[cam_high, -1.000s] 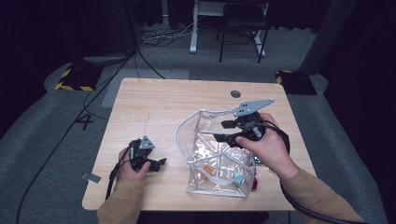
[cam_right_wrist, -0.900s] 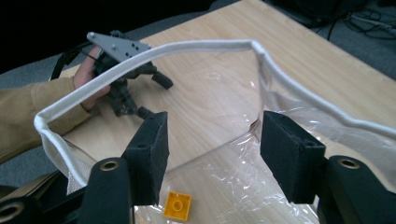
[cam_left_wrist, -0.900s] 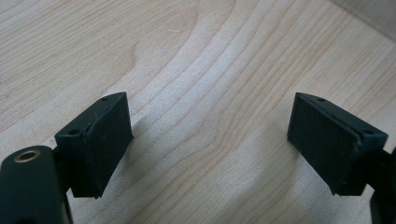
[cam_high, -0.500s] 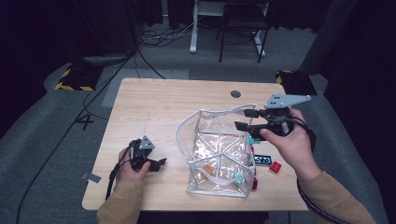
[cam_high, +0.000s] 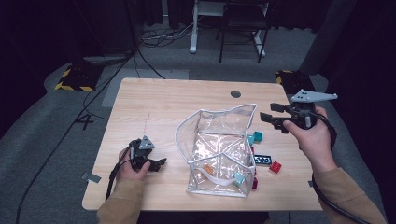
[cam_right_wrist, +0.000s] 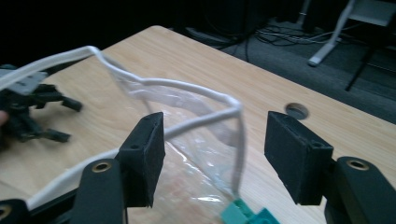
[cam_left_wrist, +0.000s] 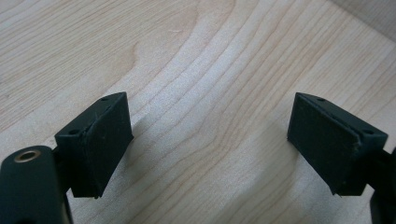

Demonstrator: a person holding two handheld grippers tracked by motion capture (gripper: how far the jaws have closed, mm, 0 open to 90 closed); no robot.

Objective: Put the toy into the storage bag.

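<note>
left claw (cam_high: 156, 164) — lower left of the frame, parked on the desk (cam_high: 154, 112), released, nothing between its pads | clear pouch (cam_high: 219, 149) — centre, blocks inside, loose blocks (cam_high: 268, 161) beside it | right claw (cam_high: 272, 120) — swung from over the pouch out to the right edge, jaws just opening, empty — pouch let go.

Light wooden table (cam_high: 177, 100), rounded corners, round cable hole (cam_high: 236, 94) near far edge. Clear plastic bag (cam_high: 219, 149) with white rim lies mid-table, small bricks inside. Beside bag's right edge on tabletop: teal bricks (cam_high: 255, 137), dark blue brick (cam_high: 262, 159), red brick (cam_high: 275, 166). Left gripper (cam_high: 148, 161) rests on table, near-left.
</note>
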